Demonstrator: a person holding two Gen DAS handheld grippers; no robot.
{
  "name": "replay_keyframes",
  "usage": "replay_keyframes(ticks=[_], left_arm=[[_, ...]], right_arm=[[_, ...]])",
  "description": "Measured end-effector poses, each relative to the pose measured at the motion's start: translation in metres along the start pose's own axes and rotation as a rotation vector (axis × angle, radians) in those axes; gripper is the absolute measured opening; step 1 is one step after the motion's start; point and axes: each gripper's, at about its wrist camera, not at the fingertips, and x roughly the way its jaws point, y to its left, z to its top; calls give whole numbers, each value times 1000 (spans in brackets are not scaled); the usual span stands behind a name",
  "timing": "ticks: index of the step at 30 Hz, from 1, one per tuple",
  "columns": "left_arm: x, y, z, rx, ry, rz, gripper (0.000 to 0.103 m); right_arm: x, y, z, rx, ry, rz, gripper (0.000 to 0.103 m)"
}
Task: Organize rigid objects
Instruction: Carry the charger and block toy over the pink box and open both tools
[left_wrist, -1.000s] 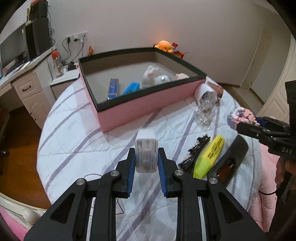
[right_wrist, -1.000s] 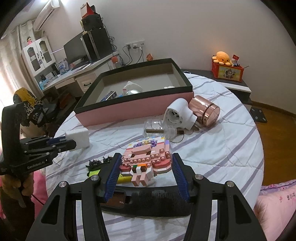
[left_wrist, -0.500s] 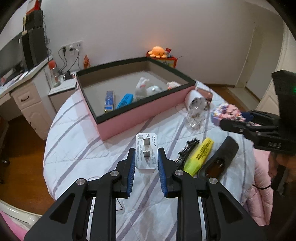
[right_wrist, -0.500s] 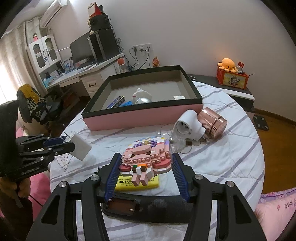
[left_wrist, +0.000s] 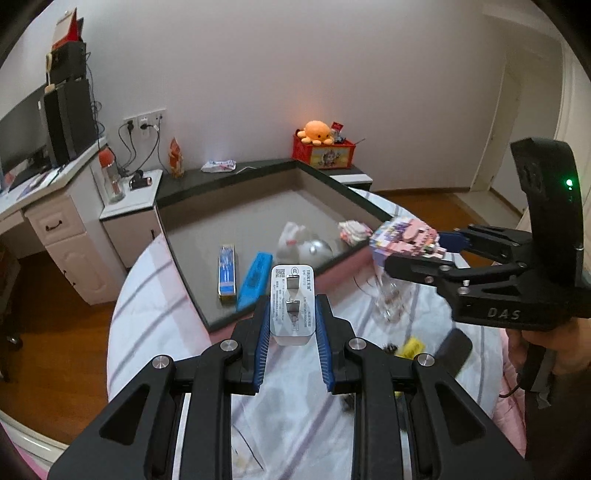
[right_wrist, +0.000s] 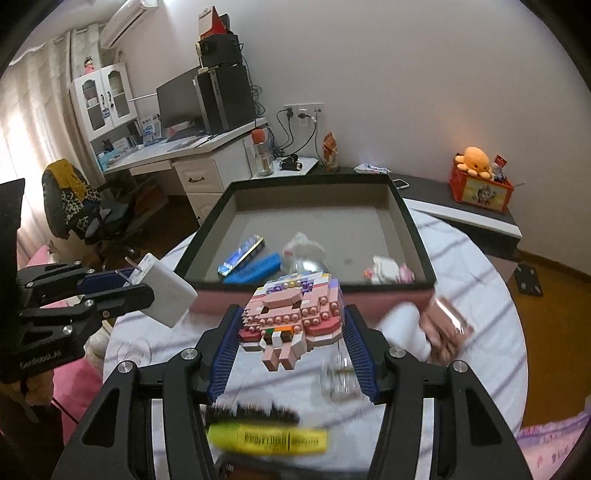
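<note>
The white charger plug (left_wrist: 292, 302) is pinched prongs-up in the left gripper (left_wrist: 291, 325), held above the striped table (left_wrist: 155, 306) just short of the pink box's (right_wrist: 413, 225) near wall. The pink brick figure (right_wrist: 291, 317) sits clamped in the right gripper (right_wrist: 291, 343), likewise held before that wall. A yellow highlighter (right_wrist: 269, 439) lies on the table beneath.

Dim indoor light, heavy fisheye, some motion smear down low

Daylight glows through the curtain (right_wrist: 22, 122) on my right camera's far left and blows it out; the rest is soft and slightly purple. Black vignette curves every corner. My grippers look sharp, but the yellow highlighter (right_wrist: 267, 437), copper cup (right_wrist: 447, 326) and glass jar (left_wrist: 388, 301) are smeared. Small warm glow on the wall behind the orange plush (left_wrist: 317, 132).
</note>
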Motion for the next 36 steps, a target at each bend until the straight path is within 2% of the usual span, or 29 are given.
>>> replay_keyframes(ticks=[9, 12, 15, 20, 23, 24, 25, 27, 28, 29, 30, 32, 36], left_arm=[[49, 28, 38, -23, 32, -5, 23], [74, 41, 46, -43, 67, 22, 23], [93, 48, 47, -52, 104, 73, 23], [116, 58, 45, -76, 136, 69, 23], [122, 62, 45, -102, 120, 69, 24], [121, 61, 44, -105, 113, 69, 24], [119, 61, 43, -115, 99, 67, 29], [115, 60, 42, -116, 86, 93, 47], [112, 60, 42, -112, 78, 99, 67], [108, 60, 41, -113, 66, 102, 79], [102, 60, 40, -122, 48, 108, 83], [90, 61, 38, -142, 30, 102, 92], [65, 60, 28, -172, 10, 108, 95]], right_arm=[[50, -20, 39, -32, 35, -24, 56], [71, -35, 49, -23, 63, -46, 56], [90, -48, 53, -9, 90, -72, 56], [112, -62, 54, 10, 100, -86, 56], [115, -64, 56, 9, 86, -95, 57], [114, -65, 55, 14, 78, -100, 61], [114, -67, 55, 17, 75, -112, 71], [109, -68, 55, 27, 64, -122, 73], [105, -69, 55, 39, 55, -118, 73], [100, -71, 55, 52, 47, -111, 75], [97, -72, 57, 61, 42, -107, 80], [86, -72, 57, 66, 25, -110, 80], [59, -67, 54, 83, -9, -101, 80]])
